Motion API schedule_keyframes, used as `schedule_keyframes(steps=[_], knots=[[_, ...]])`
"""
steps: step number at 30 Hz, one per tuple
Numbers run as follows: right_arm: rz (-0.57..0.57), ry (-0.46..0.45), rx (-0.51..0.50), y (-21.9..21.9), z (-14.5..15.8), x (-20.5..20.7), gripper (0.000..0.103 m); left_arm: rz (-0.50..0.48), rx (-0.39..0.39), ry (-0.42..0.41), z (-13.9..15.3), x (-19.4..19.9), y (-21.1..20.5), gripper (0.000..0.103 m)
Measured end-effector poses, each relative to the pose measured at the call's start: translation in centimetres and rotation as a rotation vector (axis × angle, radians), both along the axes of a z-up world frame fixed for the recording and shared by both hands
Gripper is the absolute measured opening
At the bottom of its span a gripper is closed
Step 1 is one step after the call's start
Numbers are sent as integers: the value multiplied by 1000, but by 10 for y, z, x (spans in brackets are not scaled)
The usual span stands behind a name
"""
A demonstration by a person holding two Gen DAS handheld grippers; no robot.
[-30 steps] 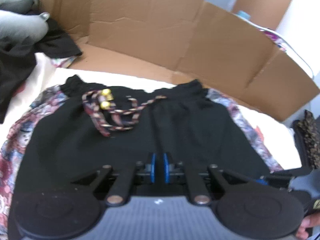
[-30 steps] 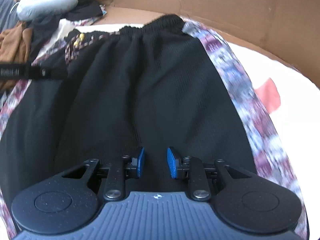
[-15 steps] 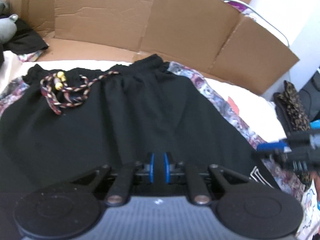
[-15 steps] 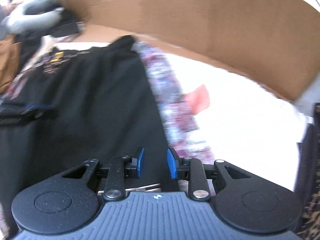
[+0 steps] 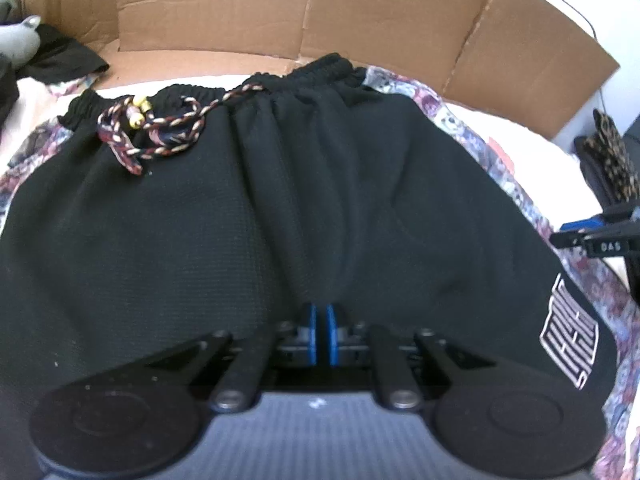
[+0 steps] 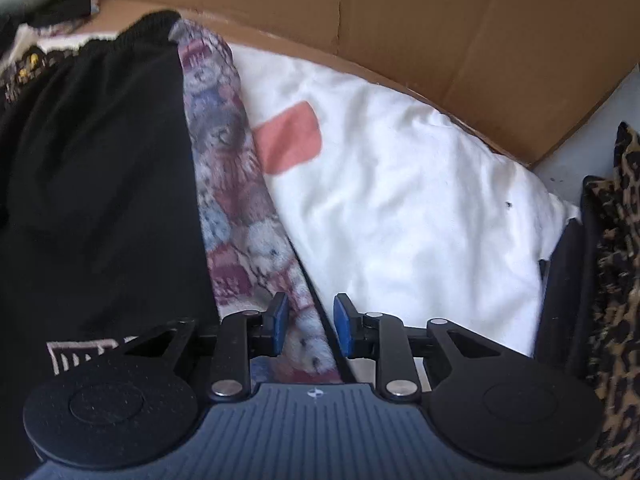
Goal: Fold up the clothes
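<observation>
Two tools work over one pair of black shorts (image 5: 280, 208) spread flat on a white sheet (image 6: 400, 200), with a brown cardboard wall (image 5: 280, 8) standing behind. The shorts lie with the elastic waistband away from the cameras, a braided drawstring (image 5: 156, 136) with yellow beads heaped on the fabric just below that band. A printed side panel (image 6: 228, 184) of bears in red, blue and grey runs down the outer edge of the shorts, and a white block logo (image 5: 570, 344) sits near the hem on that side.

The left tool (image 5: 321, 334) hangs low over the middle of the black fabric with its blue pads drawn almost together; its jaws have just been closing, and whether a pinch of cloth sits between them I cannot tell. The right tool (image 6: 310, 330) has its pads parted, framing the printed panel and the black edge seam without pressing on them. A salmon patch (image 6: 290, 142) shows on the sheet beside the panel. Leopard-print cloth (image 6: 616, 280) lies at the far right, and dark clothes (image 5: 60, 60) are piled at the far left.
</observation>
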State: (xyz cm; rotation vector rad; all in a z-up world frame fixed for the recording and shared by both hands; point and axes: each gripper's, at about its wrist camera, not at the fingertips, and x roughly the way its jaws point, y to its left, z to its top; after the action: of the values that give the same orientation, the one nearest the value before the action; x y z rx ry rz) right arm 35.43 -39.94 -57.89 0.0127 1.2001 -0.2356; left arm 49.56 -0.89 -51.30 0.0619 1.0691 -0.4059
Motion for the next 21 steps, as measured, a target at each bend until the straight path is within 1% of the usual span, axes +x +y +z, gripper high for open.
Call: schedule_keyframes(steps=[3, 5, 7, 10, 14, 19, 21], knots=[[-54, 16, -13, -3, 2, -2, 31, 17, 19, 18, 4, 3, 0, 7], [-65, 22, -33, 1, 4, -6, 31, 36, 32, 34, 10, 2, -2, 7], [-65, 8, -16, 2, 12, -13, 31, 24, 44, 35, 16, -2, -5, 7], [-71, -33, 39, -3, 27, -31, 31, 1, 56, 34, 26, -12, -13, 8], [-110, -80, 81, -9, 42, -62, 31, -1, 31, 52, 38, -27, -22, 8], [-123, -119, 72, -9, 48, -108, 31, -40, -2, 82, 43, -53, -45, 10], [-146, -142, 83, -10, 46, -126, 31, -52, -16, 105, 42, -64, -55, 10]])
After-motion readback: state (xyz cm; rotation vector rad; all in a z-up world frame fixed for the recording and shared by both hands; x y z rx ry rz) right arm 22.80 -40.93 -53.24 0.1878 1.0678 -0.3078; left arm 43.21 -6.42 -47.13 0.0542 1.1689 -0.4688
